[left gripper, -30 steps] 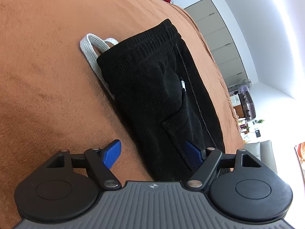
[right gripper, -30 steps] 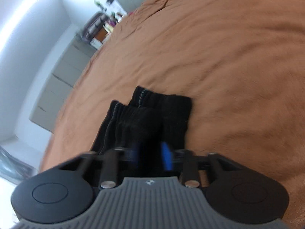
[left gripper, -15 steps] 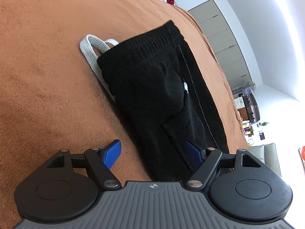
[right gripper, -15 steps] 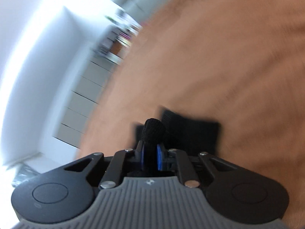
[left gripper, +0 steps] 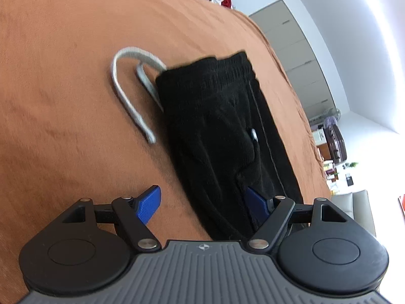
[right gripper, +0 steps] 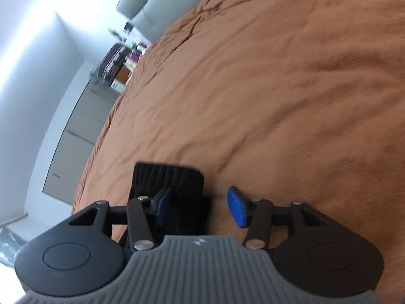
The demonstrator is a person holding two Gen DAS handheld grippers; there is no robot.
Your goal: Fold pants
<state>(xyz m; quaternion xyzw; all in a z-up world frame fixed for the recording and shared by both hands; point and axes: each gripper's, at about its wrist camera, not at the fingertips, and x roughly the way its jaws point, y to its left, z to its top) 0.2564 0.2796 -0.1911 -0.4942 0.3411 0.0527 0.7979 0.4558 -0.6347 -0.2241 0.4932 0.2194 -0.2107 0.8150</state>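
The black pants (left gripper: 217,136) lie folded lengthwise on the rust-brown bedspread (left gripper: 63,96), waistband at the far end, grey drawstring (left gripper: 126,93) trailing out beside it. Both tools are released: the left gripper (left gripper: 202,200) gapes over the near edge, the right gripper (right gripper: 201,206) over the cuff end (right gripper: 168,177), grasping nothing. A pinch of only 1 layer would probably skew the fold; the loose drawstring may snag.

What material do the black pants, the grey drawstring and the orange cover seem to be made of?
Black pants: probably a soft, matte knit such as fleece or terry, judging by the fuzzy surface and ribbed waistband.
Grey drawstring: apparently a flat woven cord, perhaps cotton; it is blurred.
Orange cover: a soft, matte fabric with a short nap and gentle creases.
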